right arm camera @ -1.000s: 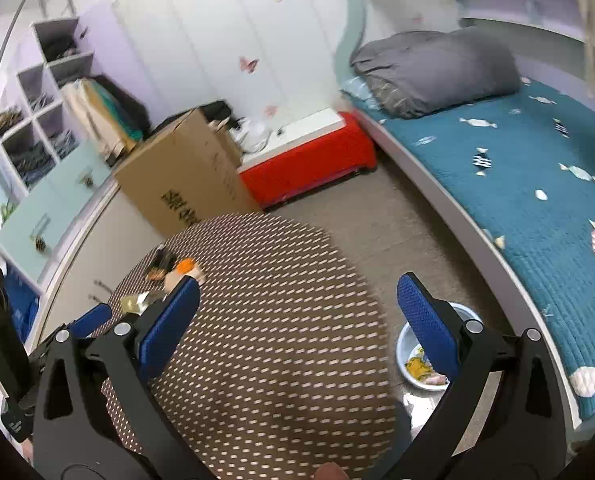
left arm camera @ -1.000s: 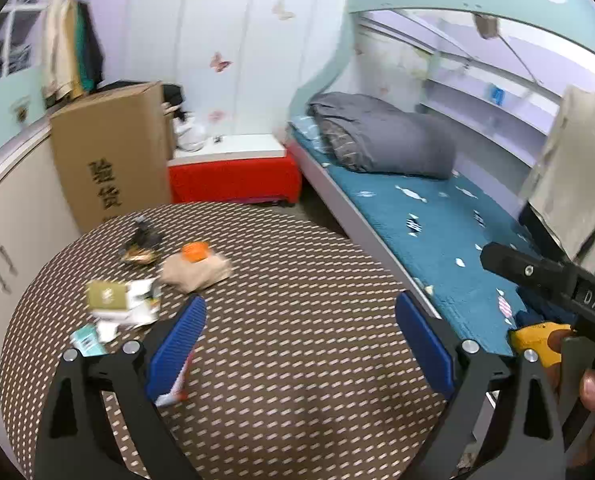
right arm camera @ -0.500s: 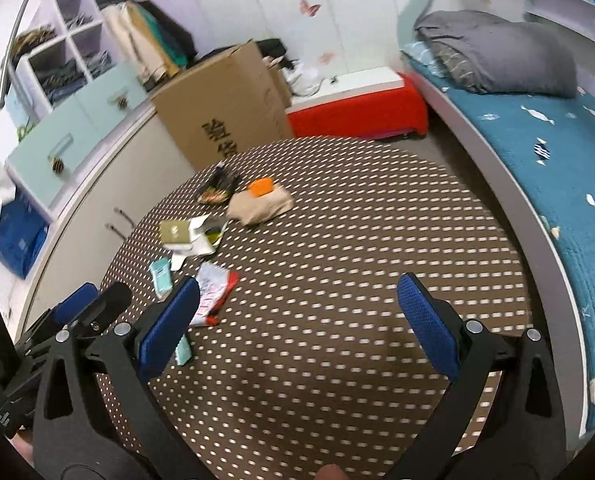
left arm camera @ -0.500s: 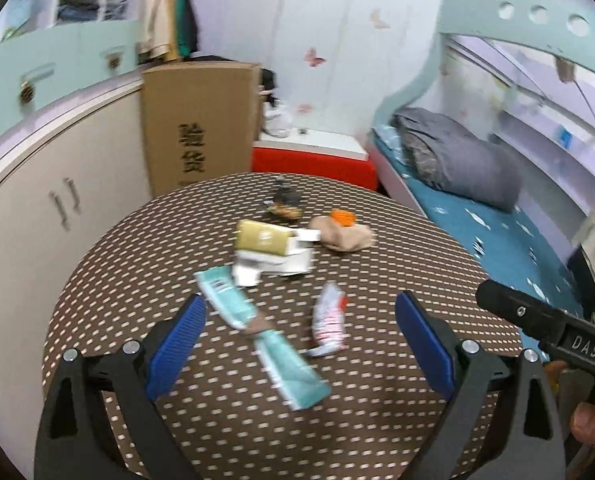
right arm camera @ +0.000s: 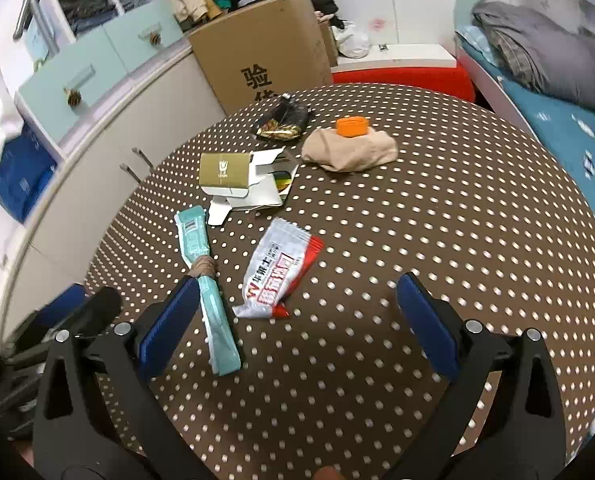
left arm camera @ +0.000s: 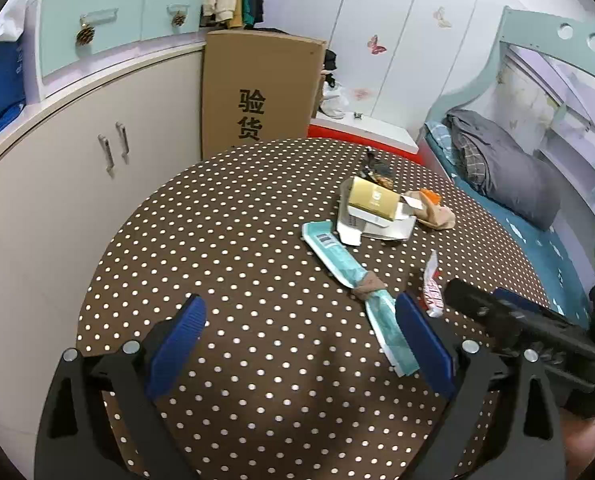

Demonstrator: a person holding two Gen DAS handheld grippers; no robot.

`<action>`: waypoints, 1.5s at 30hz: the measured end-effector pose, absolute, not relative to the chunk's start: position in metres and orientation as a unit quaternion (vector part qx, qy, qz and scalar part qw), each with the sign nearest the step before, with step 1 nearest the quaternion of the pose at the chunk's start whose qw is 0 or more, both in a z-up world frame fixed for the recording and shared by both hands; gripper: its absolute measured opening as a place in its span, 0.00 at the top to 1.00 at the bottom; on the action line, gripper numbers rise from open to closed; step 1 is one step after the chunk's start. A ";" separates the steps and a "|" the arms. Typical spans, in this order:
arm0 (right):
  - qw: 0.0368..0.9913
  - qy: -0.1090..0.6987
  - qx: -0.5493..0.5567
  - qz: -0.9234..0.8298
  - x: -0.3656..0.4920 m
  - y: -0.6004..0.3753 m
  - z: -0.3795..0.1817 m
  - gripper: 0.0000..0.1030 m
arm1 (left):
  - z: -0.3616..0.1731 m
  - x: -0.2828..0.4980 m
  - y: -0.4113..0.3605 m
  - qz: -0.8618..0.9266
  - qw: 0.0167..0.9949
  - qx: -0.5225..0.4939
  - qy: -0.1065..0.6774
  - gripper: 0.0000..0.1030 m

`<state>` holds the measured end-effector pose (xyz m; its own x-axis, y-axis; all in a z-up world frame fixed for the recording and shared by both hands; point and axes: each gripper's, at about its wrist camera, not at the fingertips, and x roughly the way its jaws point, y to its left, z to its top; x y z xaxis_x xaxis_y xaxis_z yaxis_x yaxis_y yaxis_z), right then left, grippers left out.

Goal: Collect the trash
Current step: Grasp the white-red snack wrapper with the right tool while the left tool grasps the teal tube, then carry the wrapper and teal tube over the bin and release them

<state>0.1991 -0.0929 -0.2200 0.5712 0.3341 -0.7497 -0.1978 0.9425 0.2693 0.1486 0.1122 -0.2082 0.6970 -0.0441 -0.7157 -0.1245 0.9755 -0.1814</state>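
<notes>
Before us, the right half of the dotted table [right arm camera: 457, 208] lies bare; at left and centre, a teal wrapper [right arm camera: 213, 300], red-white packet [right arm camera: 277, 272] and opened boxes [right arm camera: 245, 180] crowd our path.

Bright, sharp; perhaps slight edge blur

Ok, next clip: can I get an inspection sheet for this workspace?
Surface: round table with brown dotted cloth.
Job's things: teal wrapper, red-white wrapper, gold box on opened white packaging, dark wrapper, orange cap on beige cloth.
Clutter: nothing seen beyond these.
Grippers: left gripper and right gripper open, empty, above the table.
Cables: nothing seen.
Surroundings: cardboard box, cabinets, bed.
</notes>
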 end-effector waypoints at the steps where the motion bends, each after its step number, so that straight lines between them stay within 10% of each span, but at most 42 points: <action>1: 0.882 0.440 0.076 0.151 0.201 -0.090 -0.223 0.20 | -0.208 0.149 0.113 0.023 0.915 -0.109 0.388 0.09; 8: 0.882 0.442 0.052 0.157 0.206 -0.072 -0.239 0.36 | -0.210 0.153 0.108 0.023 0.913 -0.101 0.395 0.09; 12: 0.894 0.424 -0.001 0.148 0.204 -0.064 -0.243 0.71 | -0.214 0.160 0.099 0.021 0.910 -0.098 0.403 0.09; 24: 0.896 0.422 0.045 0.127 0.174 -0.141 -0.236 0.73 | -0.238 0.205 0.057 0.017 0.894 -0.037 0.445 0.10; 33: 0.899 0.414 0.071 0.125 0.171 -0.168 -0.228 0.73 | -0.239 0.197 0.047 -0.033 0.888 -0.028 0.457 0.73; 45: 0.907 0.389 0.095 0.130 0.162 -0.199 -0.208 0.73 | -0.221 0.154 0.039 -0.061 0.898 -0.037 0.435 0.80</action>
